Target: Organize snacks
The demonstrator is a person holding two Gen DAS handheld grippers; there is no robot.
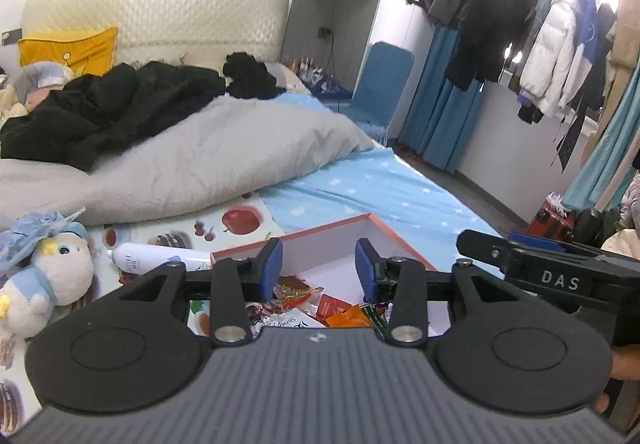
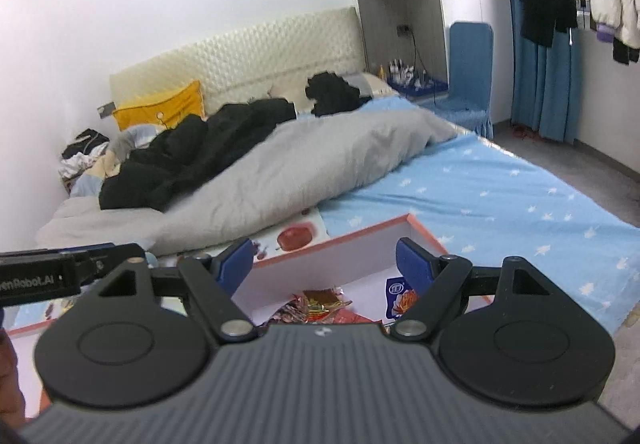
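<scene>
Snacks [image 1: 304,304] are mostly piled in the box [image 1: 320,230] on the bed already. Both the left gripper [image 1: 319,264] and right gripper [image 2: 324,264] hang above it, jaws apart and empty. Guessing it's nearly done, though a white tube [image 1: 160,256] lies just outside.

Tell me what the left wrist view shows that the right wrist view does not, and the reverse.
Only the left wrist view shows the white and blue plush bird, the white tube beside the box, and the white snack packet with dark lettering.

Only the right wrist view shows the blue and white snack packet inside the box.

Both show the shallow orange-rimmed white box on the bed, the red and gold wrappers in it, the grey duvet, and an empty, open gripper.
</scene>
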